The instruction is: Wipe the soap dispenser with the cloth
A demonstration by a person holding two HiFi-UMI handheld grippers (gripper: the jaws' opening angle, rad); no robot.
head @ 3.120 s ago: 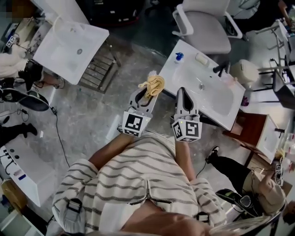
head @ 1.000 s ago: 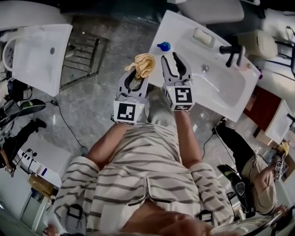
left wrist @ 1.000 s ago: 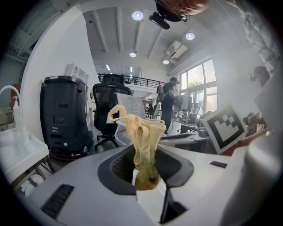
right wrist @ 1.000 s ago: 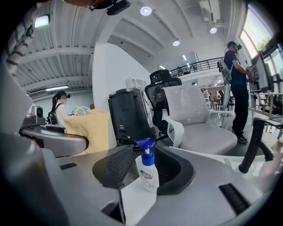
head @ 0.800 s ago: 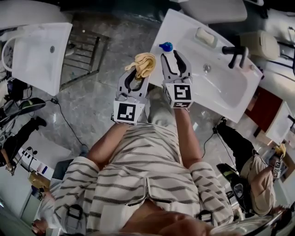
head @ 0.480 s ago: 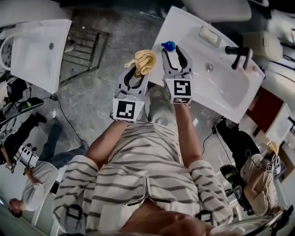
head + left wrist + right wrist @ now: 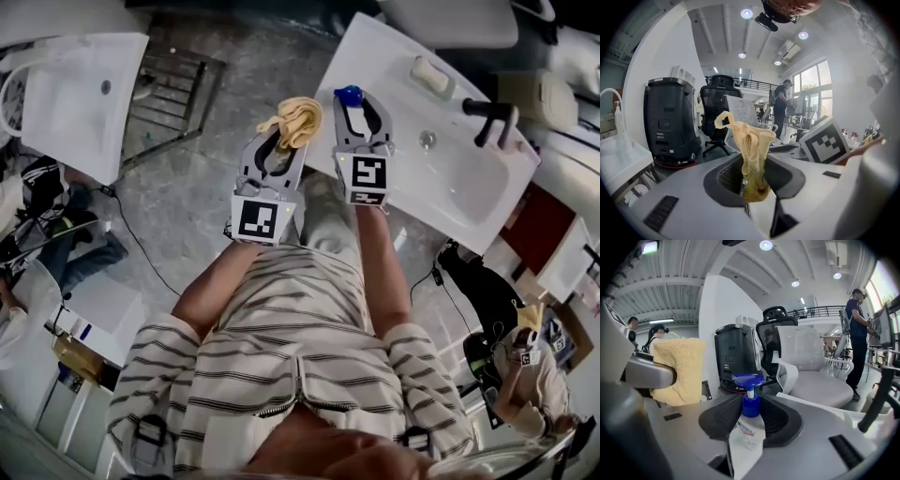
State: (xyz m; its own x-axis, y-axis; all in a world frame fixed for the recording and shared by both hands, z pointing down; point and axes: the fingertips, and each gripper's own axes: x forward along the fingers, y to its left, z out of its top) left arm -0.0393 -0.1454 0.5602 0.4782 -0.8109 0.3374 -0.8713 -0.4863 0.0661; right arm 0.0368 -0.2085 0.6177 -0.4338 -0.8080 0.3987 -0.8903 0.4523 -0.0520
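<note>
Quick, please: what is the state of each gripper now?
Left gripper: closed, holding the yellow cloth.
Right gripper: jaws have just been closing on the soap dispenser between them; the pads seem to press it.

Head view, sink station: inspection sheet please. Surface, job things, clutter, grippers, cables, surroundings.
Surface: white sink, basin bare.
Job's things: soap dispenser, blue pump, on the sink's left end; yellow cloth, bunched.
Clutter: soap bar; black tap.
Grippers: left gripper shut on the cloth; right gripper jaws have just been closing, pads against the soap dispenser.
Cables: black cable on the floor.
Surroundings: second sink, grey chair, another person.
</note>
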